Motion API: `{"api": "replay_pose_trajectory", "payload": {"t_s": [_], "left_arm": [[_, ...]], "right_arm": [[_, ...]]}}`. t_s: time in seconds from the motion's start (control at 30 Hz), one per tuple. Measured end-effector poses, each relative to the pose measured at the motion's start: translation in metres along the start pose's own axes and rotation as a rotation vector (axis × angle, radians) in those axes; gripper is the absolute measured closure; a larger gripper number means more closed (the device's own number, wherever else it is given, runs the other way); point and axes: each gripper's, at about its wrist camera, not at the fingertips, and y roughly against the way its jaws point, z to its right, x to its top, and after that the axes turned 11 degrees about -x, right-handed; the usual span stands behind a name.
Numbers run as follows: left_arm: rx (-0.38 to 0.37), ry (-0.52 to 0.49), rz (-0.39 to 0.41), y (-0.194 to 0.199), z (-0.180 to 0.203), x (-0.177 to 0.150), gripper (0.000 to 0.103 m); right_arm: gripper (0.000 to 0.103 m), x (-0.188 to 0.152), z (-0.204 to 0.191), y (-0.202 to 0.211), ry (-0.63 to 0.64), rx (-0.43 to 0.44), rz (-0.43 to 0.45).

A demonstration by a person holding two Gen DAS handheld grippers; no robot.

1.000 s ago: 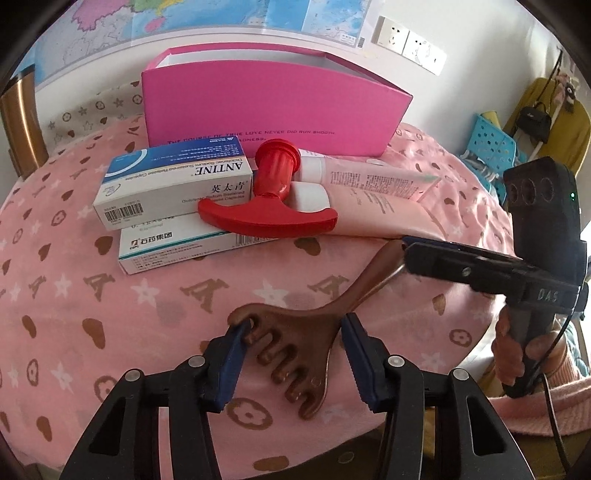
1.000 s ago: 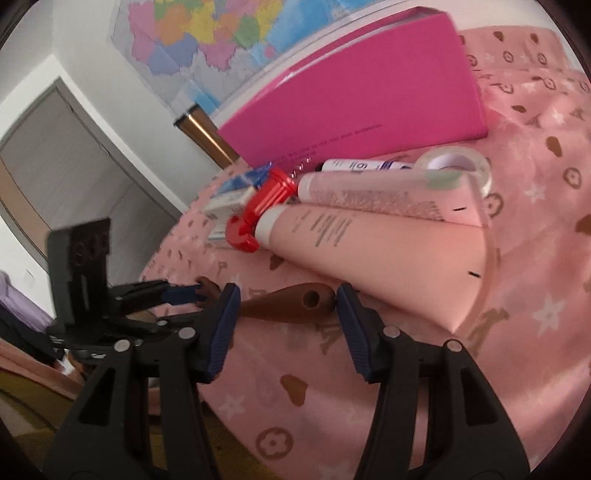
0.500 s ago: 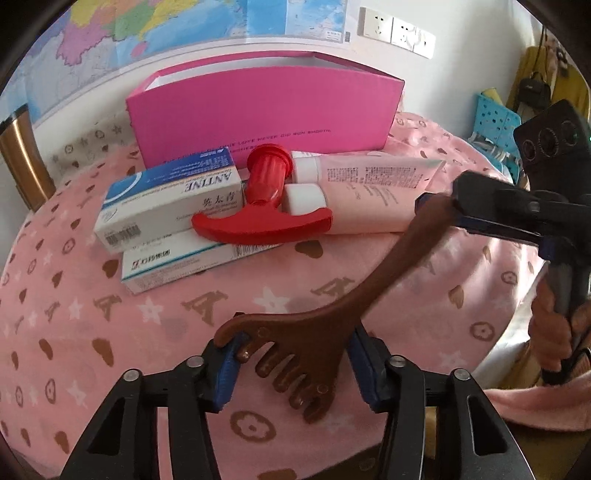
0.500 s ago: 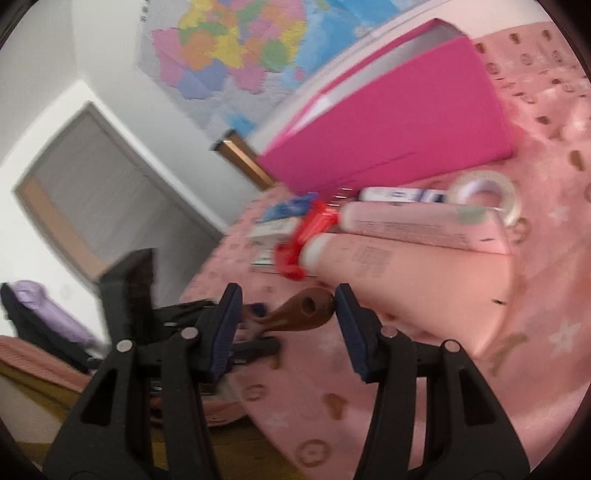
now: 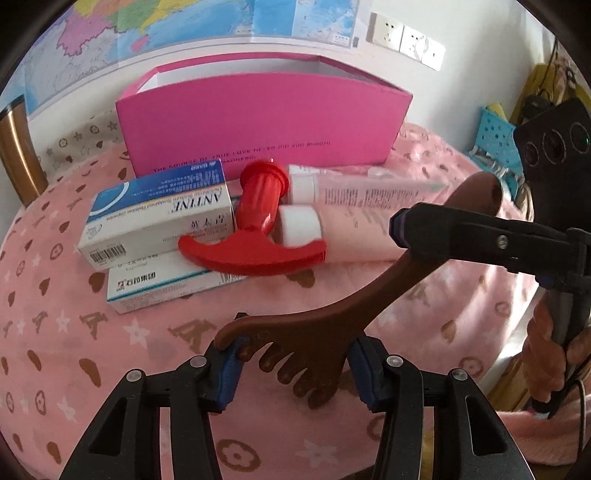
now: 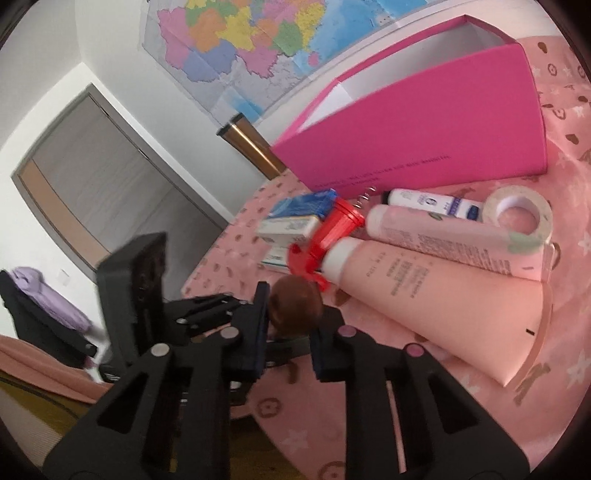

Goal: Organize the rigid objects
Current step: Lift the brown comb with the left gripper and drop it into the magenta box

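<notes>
A map (image 5: 207, 33) hangs above the table (image 5: 74, 350); sockets (image 5: 404, 35) beside it, a door (image 6: 92, 184) further left.

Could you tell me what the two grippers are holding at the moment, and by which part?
Both hold the brown back scratcher: the left gripper clamps its toothed head, the right gripper its rounded handle end.

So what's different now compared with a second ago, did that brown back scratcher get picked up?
Yes. The right gripper closed on the handle end of the brown back scratcher, and the handle rose off the pink cloth. The left gripper kept its grip on the pronged head. The pink box, medicine boxes, red handle and pink tubes stayed put.
</notes>
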Motion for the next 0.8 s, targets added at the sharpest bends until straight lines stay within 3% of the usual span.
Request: {"api": "replay_pose_trajectory", "payload": {"t_s": [0.27,0.53,0.8], "left_arm": [[-0.023,-0.072,0.097,0.032,0.013,0.039,0.052],[0.021,-0.183,0.151,0.031,0.022,0.117,0.052],[0.066,-0.209,0.137,0.008,0.010,0.181,0.052]], "right_arm": [[0.084,0.040,-0.013,0.029,0.028,0.075,0.083],[0.084,0.099,-0.002,0.047,0.044,0.032,0.186],[0.083,0.154,0.033,0.042,-0.025,0.005,0.227]]}}
